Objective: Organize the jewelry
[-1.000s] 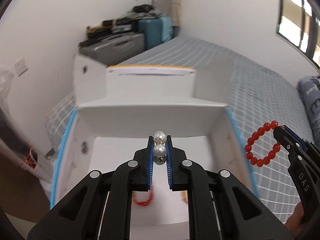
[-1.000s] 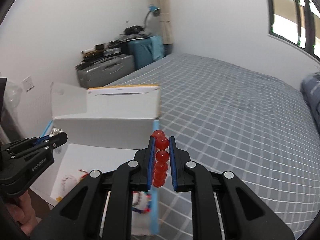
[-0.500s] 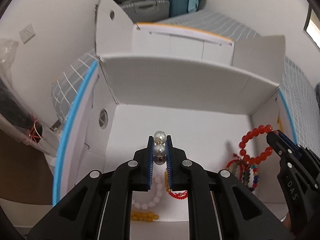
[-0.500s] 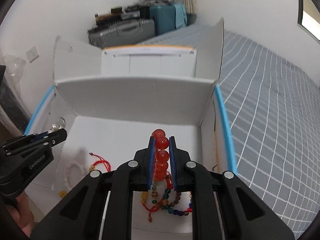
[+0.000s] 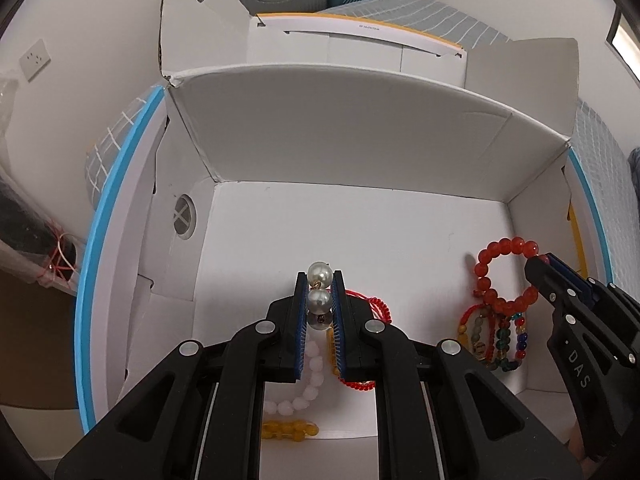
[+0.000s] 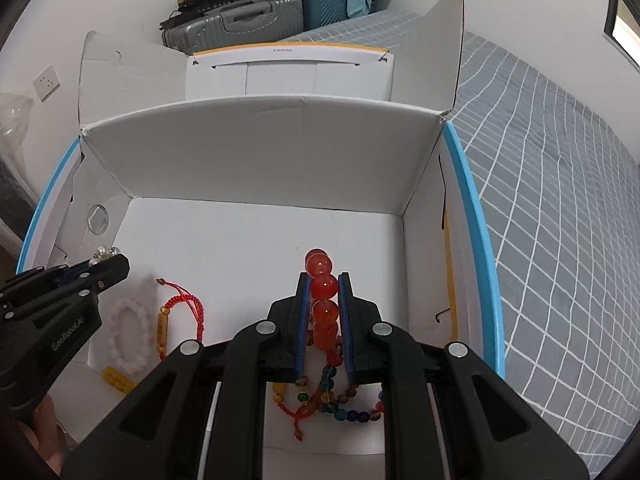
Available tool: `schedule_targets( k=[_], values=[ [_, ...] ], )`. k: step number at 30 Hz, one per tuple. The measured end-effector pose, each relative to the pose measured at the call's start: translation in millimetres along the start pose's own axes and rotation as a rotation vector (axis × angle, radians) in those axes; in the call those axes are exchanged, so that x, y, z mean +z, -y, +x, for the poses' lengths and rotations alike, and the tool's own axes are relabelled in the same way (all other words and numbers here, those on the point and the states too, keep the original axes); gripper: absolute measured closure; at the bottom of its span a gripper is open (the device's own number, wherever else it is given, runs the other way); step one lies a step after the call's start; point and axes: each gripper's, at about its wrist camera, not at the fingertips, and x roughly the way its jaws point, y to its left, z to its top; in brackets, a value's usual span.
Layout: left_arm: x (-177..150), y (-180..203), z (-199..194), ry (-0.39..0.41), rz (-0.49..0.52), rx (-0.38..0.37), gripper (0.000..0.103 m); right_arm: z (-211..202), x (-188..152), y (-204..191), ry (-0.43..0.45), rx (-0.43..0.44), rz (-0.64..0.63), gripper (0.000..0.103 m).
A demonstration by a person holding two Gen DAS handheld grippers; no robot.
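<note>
My left tool [image 5: 319, 300] is clamped on a short string of glossy round pearl beads [image 5: 319, 288], long axis pointing forward along the fingers, over the open white cardboard box [image 5: 360, 136]. My right tool [image 6: 323, 300] pinches a translucent red bead bracelet [image 6: 322, 292], hanging edge-on above a multicoloured bead strand [image 6: 340, 404] on the box floor.

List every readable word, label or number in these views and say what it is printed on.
"DAS": white letters on the body of the right gripper, seen in the left wrist view.
"GenRobot.AI": white letters on the body of the left gripper, seen in the right wrist view.
A small dark print line on the back flap of the white cardboard box: too small to read in either view.
</note>
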Motion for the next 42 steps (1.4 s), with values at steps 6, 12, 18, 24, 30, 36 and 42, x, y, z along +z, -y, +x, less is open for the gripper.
schedule_targets(
  k=[6,12,18,24,30,36,42],
  values=[
    [-1.1,-1.5,-11.2,0.037,0.013,0.011,0.064,-2.8,1.0,-1.3,0.017,0.014,-0.001,0.063],
    [-2.6,-7.6,-34.3,0.110,-0.010,0.015,0.034,-22.8,0.1,2.3,0.083,0.019,0.020,0.029],
    [-11.3,-9.6,-76.0,0.243,-0.011,0.025,0.013,-62.9,-0.3,15.0,0.213,0.004,0.089,0.009],
    [-26.1,-7.3,-104.5,0.340,0.012,0.052,0.006,-101.9,-13.0,23.3,0.302,-0.010,0.083,0.009],
    [-47.1,-10.3,-120.8,0.361,0.018,0.012,0.006,-122.6,-38.2,19.3,0.338,-0.033,0.060,0.009],
    [-72.7,-13.4,-133.6,0.370,0.034,0.002,0.006,-131.8,-64.1,18.2,0.339,-0.028,0.076,0.009],
    [-97.3,-15.0,-135.3,0.354,0.057,-0.005,0.006,-135.0,-94.3,14.1,0.331,-0.039,0.075,0.009]
  ],
)
